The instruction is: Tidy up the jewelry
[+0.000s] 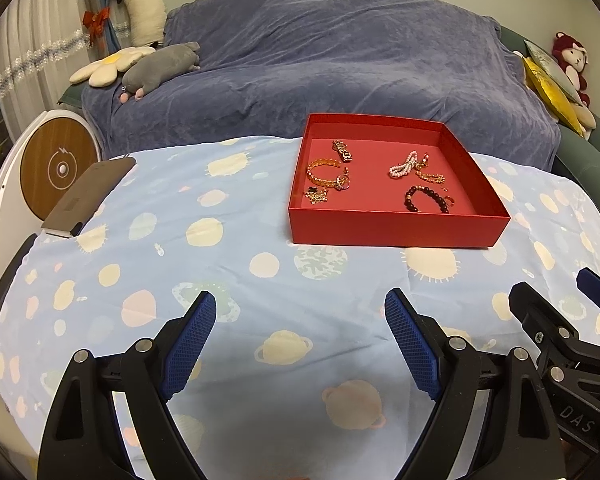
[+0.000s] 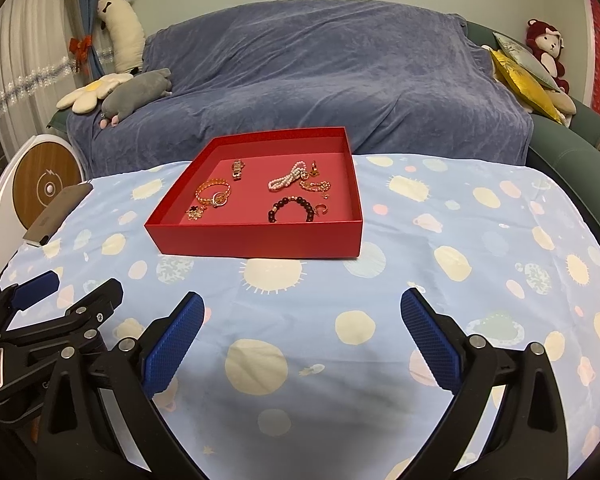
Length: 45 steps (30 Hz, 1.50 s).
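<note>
A shallow red box [image 1: 396,226] [image 2: 256,238] sits on the planet-print cloth. Inside lie a gold chain bracelet [image 1: 326,170] [image 2: 213,193], a small gold watch piece [image 1: 342,150] [image 2: 237,169], a pearl bracelet [image 1: 404,164] [image 2: 288,176], a dark bead bracelet [image 1: 426,198] [image 2: 292,208], a black flower charm [image 1: 315,195] [image 2: 196,212] and small gold pieces. My left gripper [image 1: 300,304] is open and empty, near the cloth's front, well short of the box. My right gripper [image 2: 302,304] is open and empty beside it; it also shows in the left wrist view [image 1: 556,300].
A grey phone-like slab [image 1: 88,196] [image 2: 58,214] lies at the cloth's left edge. A round wood-topped device [image 1: 60,164] stands left of the table. A blue-covered sofa [image 1: 320,68] with plush toys runs behind.
</note>
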Available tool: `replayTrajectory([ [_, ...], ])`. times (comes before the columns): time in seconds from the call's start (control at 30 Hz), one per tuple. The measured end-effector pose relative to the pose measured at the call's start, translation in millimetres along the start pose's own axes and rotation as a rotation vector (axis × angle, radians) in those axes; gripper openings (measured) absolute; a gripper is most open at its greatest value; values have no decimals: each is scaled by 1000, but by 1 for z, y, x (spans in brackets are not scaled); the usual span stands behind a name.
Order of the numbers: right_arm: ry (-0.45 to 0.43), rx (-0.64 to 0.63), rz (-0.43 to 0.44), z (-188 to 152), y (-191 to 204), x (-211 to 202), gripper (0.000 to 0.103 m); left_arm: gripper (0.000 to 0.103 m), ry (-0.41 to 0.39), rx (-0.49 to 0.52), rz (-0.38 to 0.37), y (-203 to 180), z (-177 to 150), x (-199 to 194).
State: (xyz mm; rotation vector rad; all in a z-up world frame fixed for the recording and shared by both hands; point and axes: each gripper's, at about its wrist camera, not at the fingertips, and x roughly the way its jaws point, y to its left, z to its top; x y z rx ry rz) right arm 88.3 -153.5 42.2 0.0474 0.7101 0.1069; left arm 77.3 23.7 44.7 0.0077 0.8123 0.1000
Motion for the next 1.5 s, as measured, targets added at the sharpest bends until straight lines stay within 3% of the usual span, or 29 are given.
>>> replayTrajectory([
  [0.83, -6, 9, -6, -2, -8, -4, 96, 83, 18, -23, -59, -3, -1, 6],
  [1.5, -7, 9, -6, -2, -5, -4, 97, 83, -44, 24, 12, -7, 1, -1],
])
